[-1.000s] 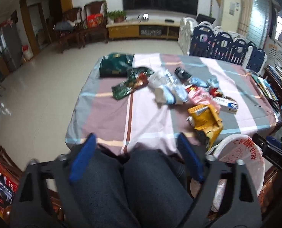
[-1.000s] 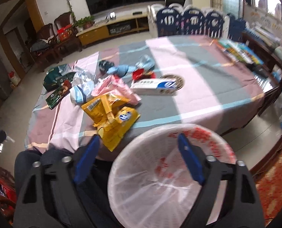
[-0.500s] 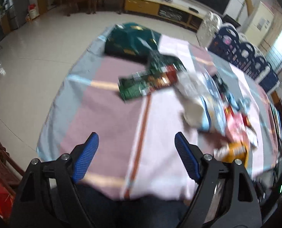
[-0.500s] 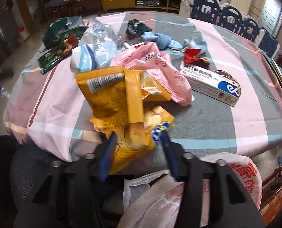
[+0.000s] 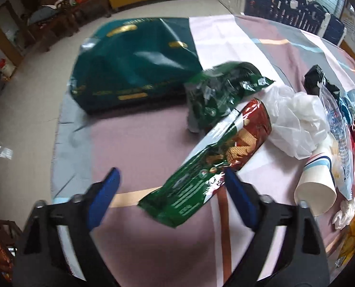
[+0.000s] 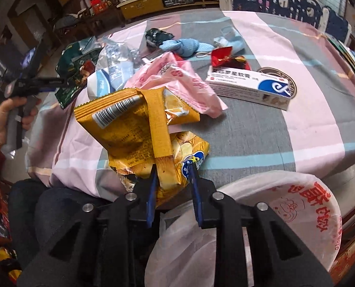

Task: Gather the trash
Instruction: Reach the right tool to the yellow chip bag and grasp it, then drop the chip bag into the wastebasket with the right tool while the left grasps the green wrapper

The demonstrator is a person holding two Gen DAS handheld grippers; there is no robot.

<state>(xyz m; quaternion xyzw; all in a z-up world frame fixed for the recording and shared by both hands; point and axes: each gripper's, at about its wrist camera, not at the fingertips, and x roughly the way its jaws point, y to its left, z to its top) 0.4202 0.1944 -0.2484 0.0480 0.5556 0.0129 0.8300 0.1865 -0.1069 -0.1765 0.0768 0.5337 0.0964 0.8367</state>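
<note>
In the right wrist view my right gripper (image 6: 172, 177) is closing, and its blue pads pinch the near corner of a yellow chip bag (image 6: 134, 124) at the table's front edge. A white trash bag with red print (image 6: 297, 203) gapes just below and to the right of it. In the left wrist view my left gripper (image 5: 170, 177) stands open over the table and its jaws are closing. The near end of a green and red wafer wrapper (image 5: 201, 167) lies between its fingers, untouched. A hand holds the left gripper (image 6: 57, 81) at the far left of the right wrist view.
A striped cloth covers the table (image 5: 141, 143). On it lie a large dark green bag (image 5: 134, 67), a crumpled green wrapper (image 5: 220, 88), white plastic (image 5: 294, 117), a paper cup (image 5: 316, 186), a pink bag (image 6: 182, 79) and a white box (image 6: 249, 86). Knees sit below the front edge.
My left gripper came forward and down over the table to the wafer wrapper. My right gripper left the trash bag's mouth, reached the yellow chip bag and closed on it.
</note>
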